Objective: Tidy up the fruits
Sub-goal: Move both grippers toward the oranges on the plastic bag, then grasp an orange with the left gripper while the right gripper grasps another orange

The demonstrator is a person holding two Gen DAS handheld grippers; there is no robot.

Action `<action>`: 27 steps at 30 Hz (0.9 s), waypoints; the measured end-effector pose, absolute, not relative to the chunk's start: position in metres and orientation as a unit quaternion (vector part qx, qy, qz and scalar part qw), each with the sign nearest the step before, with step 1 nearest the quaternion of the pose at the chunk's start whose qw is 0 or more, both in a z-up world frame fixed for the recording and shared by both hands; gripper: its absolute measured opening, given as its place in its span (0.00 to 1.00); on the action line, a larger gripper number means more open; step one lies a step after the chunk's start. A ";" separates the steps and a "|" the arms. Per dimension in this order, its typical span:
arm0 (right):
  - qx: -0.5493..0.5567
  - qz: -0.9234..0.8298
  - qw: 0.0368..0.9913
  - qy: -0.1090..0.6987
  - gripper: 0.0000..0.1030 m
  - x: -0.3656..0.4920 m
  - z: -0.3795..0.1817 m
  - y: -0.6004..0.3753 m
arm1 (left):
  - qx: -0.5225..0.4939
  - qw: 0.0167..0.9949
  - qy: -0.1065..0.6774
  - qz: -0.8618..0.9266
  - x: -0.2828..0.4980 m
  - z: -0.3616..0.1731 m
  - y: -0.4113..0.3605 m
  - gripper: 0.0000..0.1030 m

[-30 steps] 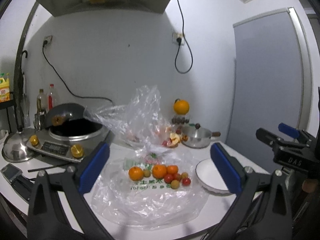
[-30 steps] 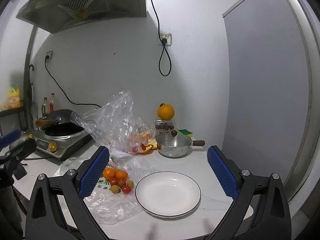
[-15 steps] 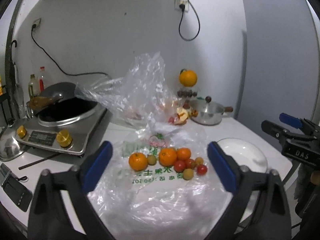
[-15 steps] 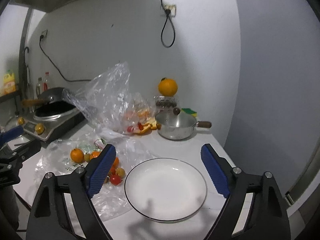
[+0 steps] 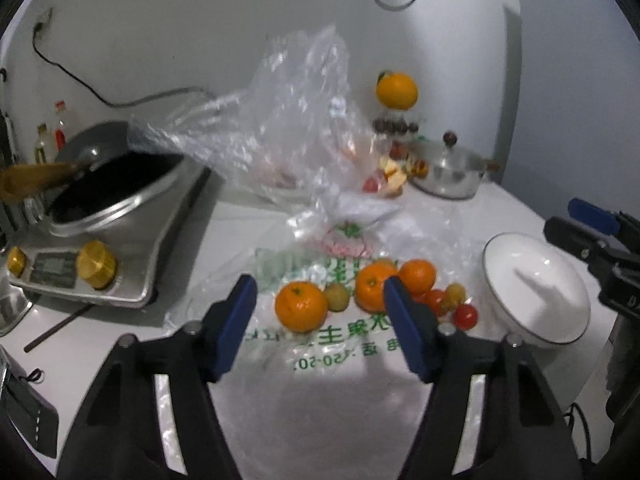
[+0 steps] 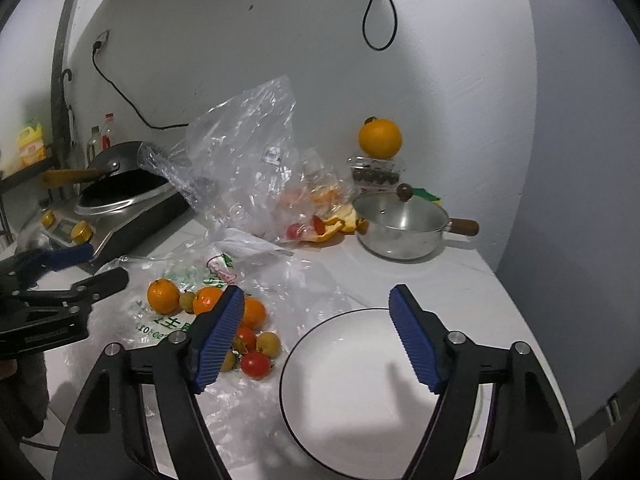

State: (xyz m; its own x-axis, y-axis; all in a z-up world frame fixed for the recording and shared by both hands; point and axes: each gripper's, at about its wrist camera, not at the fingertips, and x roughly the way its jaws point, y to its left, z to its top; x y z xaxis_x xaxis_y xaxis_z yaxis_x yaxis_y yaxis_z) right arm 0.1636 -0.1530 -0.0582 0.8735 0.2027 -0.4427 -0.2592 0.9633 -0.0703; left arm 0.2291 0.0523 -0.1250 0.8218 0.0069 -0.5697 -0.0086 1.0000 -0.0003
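Your left gripper [image 5: 318, 300] hung with its blue pads spread wide and nothing between them, low over the flattened plastic bag [image 5: 344, 360]. Just beyond its tips lay the nearest orange [image 5: 301, 306], stem end turned up, with a small yellowish fruit [image 5: 337, 297] touching its right side. Past that, two more oranges [image 5: 416, 276] and a few cherry tomatoes [image 5: 466, 316] carried the cluster on as a row running left to right across the bag, ending near the white plate [image 5: 560, 320].

Your right gripper [image 6: 316, 330] was likewise released, jaws apart and empty, above the near-left part of the plate [image 6: 360, 420], its left pad overlapping the fruit row in that view. Farther back stood a crumpled clear bag [image 6: 240, 160] with peel scraps, a lidded steel pot [image 6: 400, 228] and a wok [image 5: 112, 184] on its cooker
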 end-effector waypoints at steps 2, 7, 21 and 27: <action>-0.063 0.128 0.963 0.228 0.70 0.172 -0.062 -0.150 | 0.001 0.948 0.317 0.004 0.241 -0.133 0.054 0.64; -0.059 0.151 0.957 0.242 0.57 0.187 -0.071 -0.145 | 0.007 0.934 0.357 0.006 0.266 -0.150 0.055 0.64; -0.077 0.191 0.943 0.263 0.56 0.209 -0.084 -0.127 | -0.007 0.916 0.400 0.013 0.298 -0.171 0.072 0.43; -0.102 0.210 0.935 0.268 0.56 0.210 -0.087 -0.105 | 0.007 0.918 0.397 0.010 0.298 -0.171 0.072 0.44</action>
